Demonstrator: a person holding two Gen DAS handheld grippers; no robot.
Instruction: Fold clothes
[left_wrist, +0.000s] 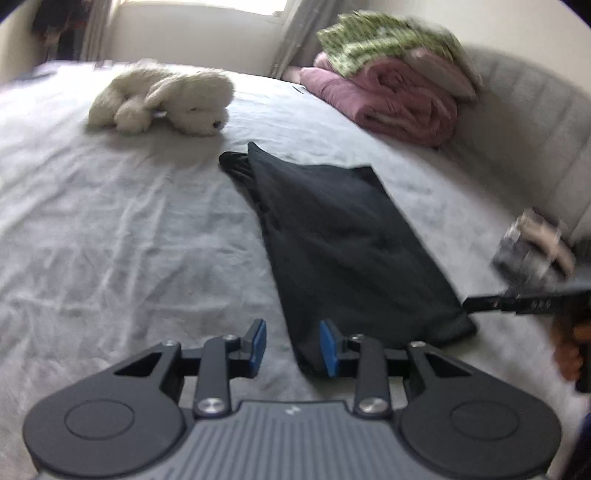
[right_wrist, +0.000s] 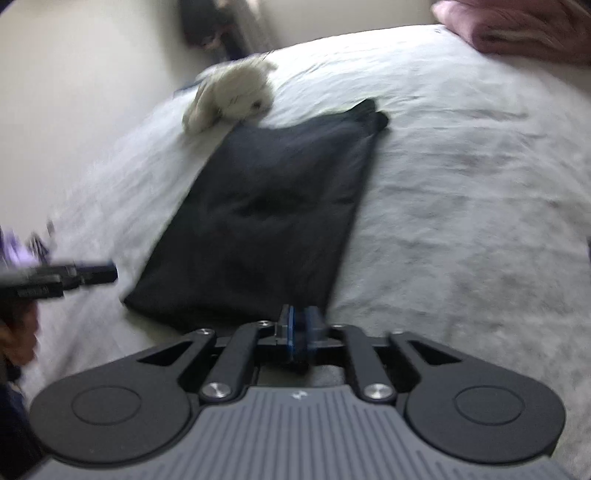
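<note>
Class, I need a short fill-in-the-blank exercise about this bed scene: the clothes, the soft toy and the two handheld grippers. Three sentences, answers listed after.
1. The folded dark garment lies on the pale grey ____.
2. Beyond it lies a fluffy ____ plush toy.
3. A green patterned cloth tops the folded ____ blanket.

Missing words: bedsheet; white; pink

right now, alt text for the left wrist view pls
A folded black garment lies on a grey bedsheet, the left hand-held gripper open at its near edge. Behind: white plush toy, pink and green laundry pile.
</note>
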